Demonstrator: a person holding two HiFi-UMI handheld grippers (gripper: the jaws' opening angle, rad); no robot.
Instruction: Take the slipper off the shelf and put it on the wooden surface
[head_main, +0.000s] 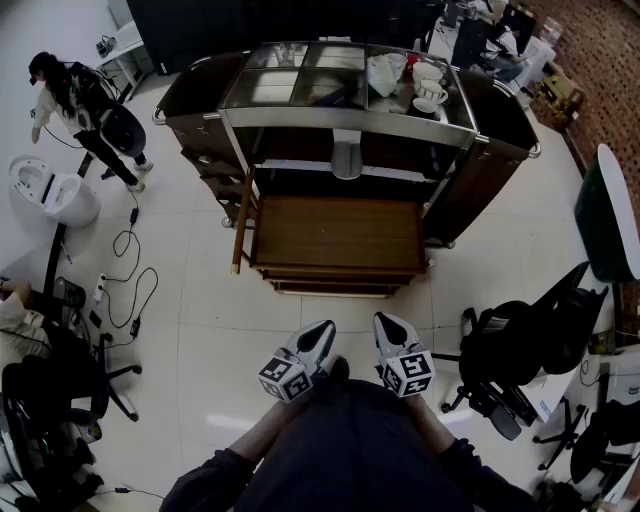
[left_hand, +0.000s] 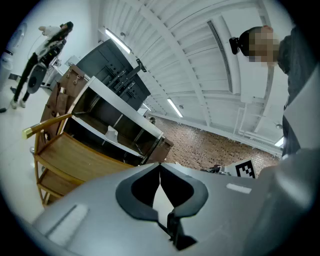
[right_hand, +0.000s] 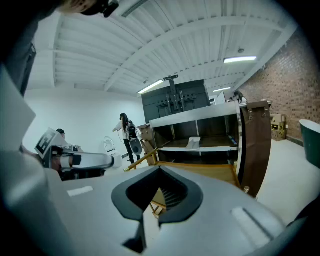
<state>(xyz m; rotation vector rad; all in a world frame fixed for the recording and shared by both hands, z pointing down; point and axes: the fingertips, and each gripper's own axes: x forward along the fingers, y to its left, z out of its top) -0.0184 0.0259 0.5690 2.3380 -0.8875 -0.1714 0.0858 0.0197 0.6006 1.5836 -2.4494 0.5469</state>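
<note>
Head view: from high up, looking steeply down on the shelf (head_main: 300, 118) and the wooden surface (head_main: 340, 232), well away. Left gripper view: from low down, tipped sideways, looking up. Right gripper view: low, level, facing the shelf's front. Shared by all three: shelf and wooden surface.

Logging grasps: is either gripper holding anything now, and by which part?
Nothing is held: the left gripper and right gripper are both shut and empty, and the slipper sits untouched on the shelf.
</note>
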